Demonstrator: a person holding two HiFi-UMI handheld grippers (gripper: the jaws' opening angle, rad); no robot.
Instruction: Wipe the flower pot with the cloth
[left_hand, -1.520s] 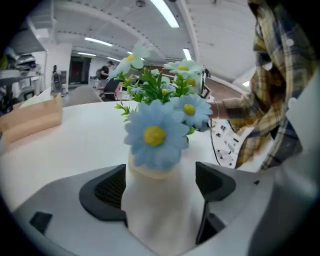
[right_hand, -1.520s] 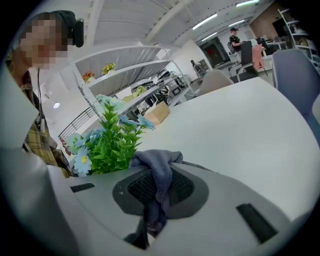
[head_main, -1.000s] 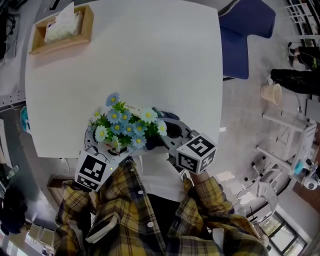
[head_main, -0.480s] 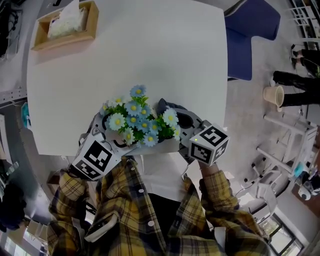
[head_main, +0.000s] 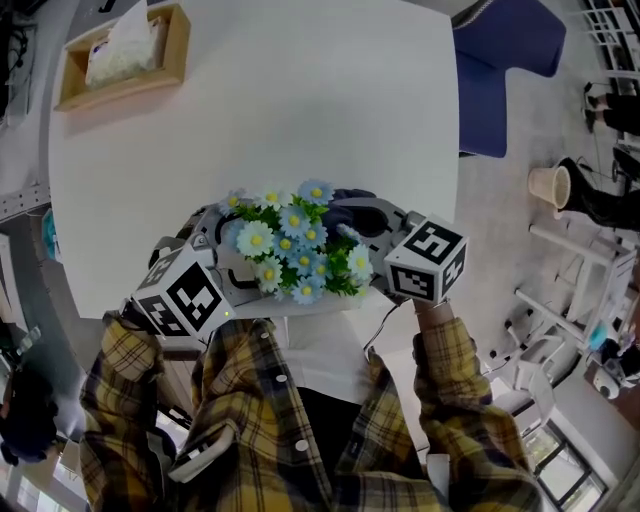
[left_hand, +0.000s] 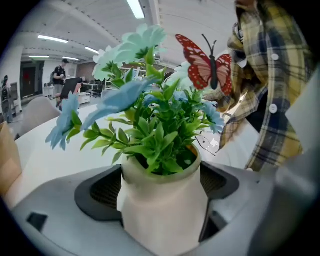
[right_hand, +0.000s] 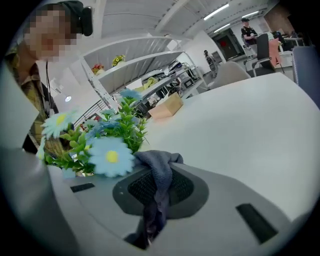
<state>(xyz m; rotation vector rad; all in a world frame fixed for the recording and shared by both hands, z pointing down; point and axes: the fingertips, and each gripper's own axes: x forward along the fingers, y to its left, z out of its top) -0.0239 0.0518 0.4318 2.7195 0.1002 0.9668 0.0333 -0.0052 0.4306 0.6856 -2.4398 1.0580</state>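
Shifted slightly since half a second ago, the left gripper (left_hand: 159, 186) clamps the flower pot (left_hand: 165, 220) at the near edge of the table (head_main: 300, 100), its blooms now nearer the right gripper (right_hand: 155, 200), which is clenched on the dark cloth (right_hand: 159, 170). A tissue box (head_main: 120, 55) sits at the far corner; only the left gripper view shows a red butterfly (left_hand: 205, 65).

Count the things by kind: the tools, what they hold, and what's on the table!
Tools: 2 (left tool, right tool)
Pot: 1
Butterfly: 1
Cloth: 1
Tissue box: 1
Total: 6
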